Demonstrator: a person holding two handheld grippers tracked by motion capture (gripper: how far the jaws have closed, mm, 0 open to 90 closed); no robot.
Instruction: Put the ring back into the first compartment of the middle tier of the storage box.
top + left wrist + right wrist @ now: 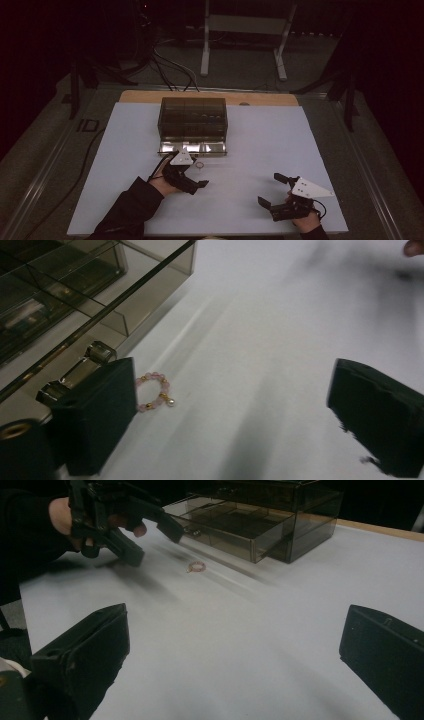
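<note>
1. Work in hand: the left gripper (192,175) is closing in on a small bead ring (155,391), pink beads with gold spacers and one pale drop bead. I judge this to be the approach before a pick-up.
2. Location of the ring: it lies flat on the white table (260,150), just in front of the smoky acrylic drawer box (193,119) and close to its pulled-out bottom drawer (192,148). In the high view the ring (199,165) sits just ahead of the left gripper, not touching it.
3. Left jaws: spread wide. In the left gripper view one jaw stands right beside the ring, overlapping its edge in the picture; the other stands well apart on the far side. Nothing is pinched.
4. Right gripper (278,192): rests near the front edge of the table, well apart from the ring, jaws spread and empty.
5. Recommendation: centre the ring between the left jaws before closing, since it currently lies hard against one jaw.
6. Recommendation: bring the tips down to the table surface, as the ring is thin and flat and may slip under a high grip.
7. Risk: a sideways nudge could push the ring under the drawer's metal handles (80,371).
</note>
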